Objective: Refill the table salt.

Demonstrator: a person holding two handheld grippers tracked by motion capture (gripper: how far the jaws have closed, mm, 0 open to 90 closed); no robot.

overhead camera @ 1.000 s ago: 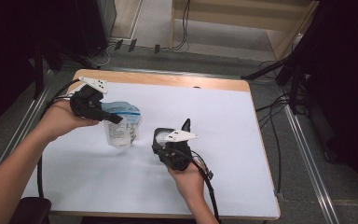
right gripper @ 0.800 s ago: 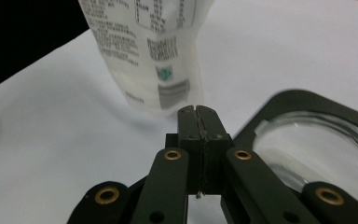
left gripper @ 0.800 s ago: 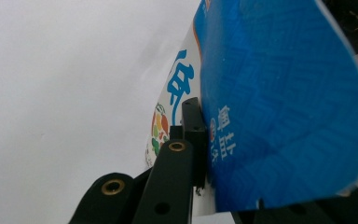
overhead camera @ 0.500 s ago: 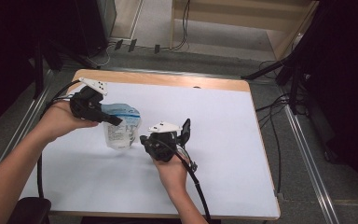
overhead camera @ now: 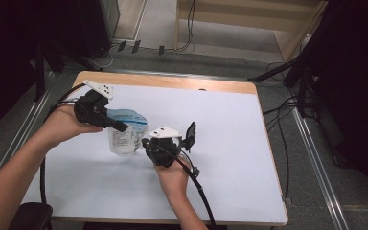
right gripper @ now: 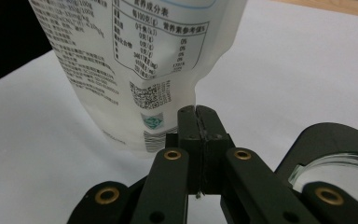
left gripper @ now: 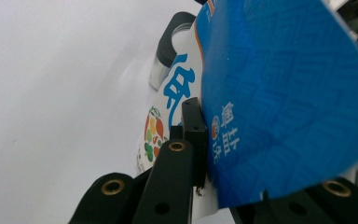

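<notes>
Pouch point(overhead camera: 124, 134) unmoved; right fingers point(overhead camera: 146, 143) have shifted left, beside it.

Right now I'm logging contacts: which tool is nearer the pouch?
Left. The left tool is clamped on the pouch's top edge; the right tool, shut on nothing, sits just beside its lower corner.

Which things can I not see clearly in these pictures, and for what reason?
- White plastic pouch with blue top: in the high view its print is too small to read; the left gripper covers its top edge.
- In the right gripper view, the pouch's top is cut off by the frame.
- Black-rimmed round glass object: partly hidden behind the right gripper.
</notes>
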